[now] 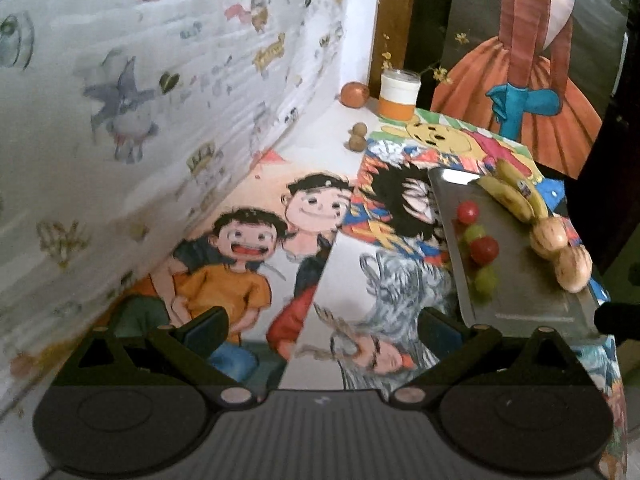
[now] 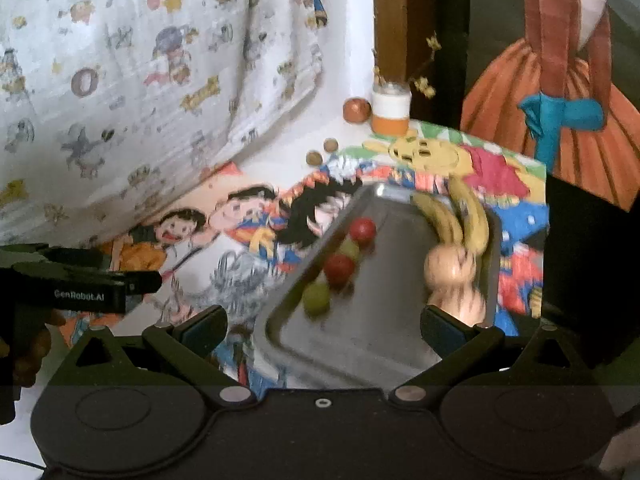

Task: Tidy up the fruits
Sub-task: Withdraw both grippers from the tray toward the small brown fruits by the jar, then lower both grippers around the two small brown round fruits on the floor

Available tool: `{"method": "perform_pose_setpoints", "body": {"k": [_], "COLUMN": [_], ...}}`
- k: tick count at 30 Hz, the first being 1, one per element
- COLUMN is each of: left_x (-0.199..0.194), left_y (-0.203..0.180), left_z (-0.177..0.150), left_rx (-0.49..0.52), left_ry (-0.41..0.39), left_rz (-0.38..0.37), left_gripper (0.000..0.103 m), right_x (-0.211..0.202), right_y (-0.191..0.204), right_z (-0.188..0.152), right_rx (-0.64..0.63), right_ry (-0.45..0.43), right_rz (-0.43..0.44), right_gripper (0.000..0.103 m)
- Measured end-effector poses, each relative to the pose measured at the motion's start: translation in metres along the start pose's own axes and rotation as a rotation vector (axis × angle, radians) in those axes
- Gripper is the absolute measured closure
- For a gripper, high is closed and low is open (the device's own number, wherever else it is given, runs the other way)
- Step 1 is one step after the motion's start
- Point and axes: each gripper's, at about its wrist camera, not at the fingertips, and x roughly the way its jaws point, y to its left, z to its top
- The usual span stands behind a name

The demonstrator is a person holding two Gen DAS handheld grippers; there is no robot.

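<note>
A metal tray (image 1: 532,288) (image 2: 384,320) lies on the cartoon-printed table. On it lie red and green grapes (image 1: 478,248) (image 2: 340,268) in a row along its left side, bananas (image 1: 510,194) (image 2: 456,216) at the far right, and two tan round fruits (image 1: 560,252) (image 2: 452,276) in front of the bananas. An orange fruit (image 1: 354,94) (image 2: 357,110) and two small brown fruits (image 1: 357,136) (image 2: 322,151) lie at the far table corner. My left gripper (image 1: 322,330) is open and empty, left of the tray. My right gripper (image 2: 324,330) is open and empty over the tray's near edge.
A jar (image 1: 399,94) (image 2: 391,110) with a white and orange label stands by the orange fruit. A cartoon-printed cloth wall (image 1: 160,100) runs along the left. A painting of an orange dress (image 1: 532,80) stands at the back right. The left gripper's body (image 2: 80,284) shows at left in the right wrist view.
</note>
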Motion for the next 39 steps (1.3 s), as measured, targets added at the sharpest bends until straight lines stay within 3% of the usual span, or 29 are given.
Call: {"method": "perform_pose_setpoints", "body": {"k": [14,20,23,30,39], "left_x": [0.021,0.038,0.056,0.114,0.184], "left_y": [-0.013,-0.019,-0.021,-0.025,-0.019], "left_z": [0.090,0.125,0.137,0.146,0.153], "left_rx": [0.012,0.074,0.087,0.156,0.102], "left_ry": [-0.160,-0.240,-0.269,-0.289,-0.226], "left_rz": [0.038,0.019,-0.004,-0.032,-0.064], "left_gripper": [0.000,0.000,0.000,0.000,0.000], "right_x": [0.023,0.059,0.091,0.182,0.288], "right_y": [-0.025,-0.022,-0.026,-0.039,-0.039], "right_z": [0.157,0.222,0.245,0.271,0.271], "right_rx": [0.006,-0.096,-0.130,-0.126,-0.173], "right_ry": [-0.086,-0.081,-0.097,-0.059,0.058], "right_rz": [0.115,0.077,0.100,0.149,0.166], "right_gripper": [0.001,0.001,0.001,0.001,0.008]}}
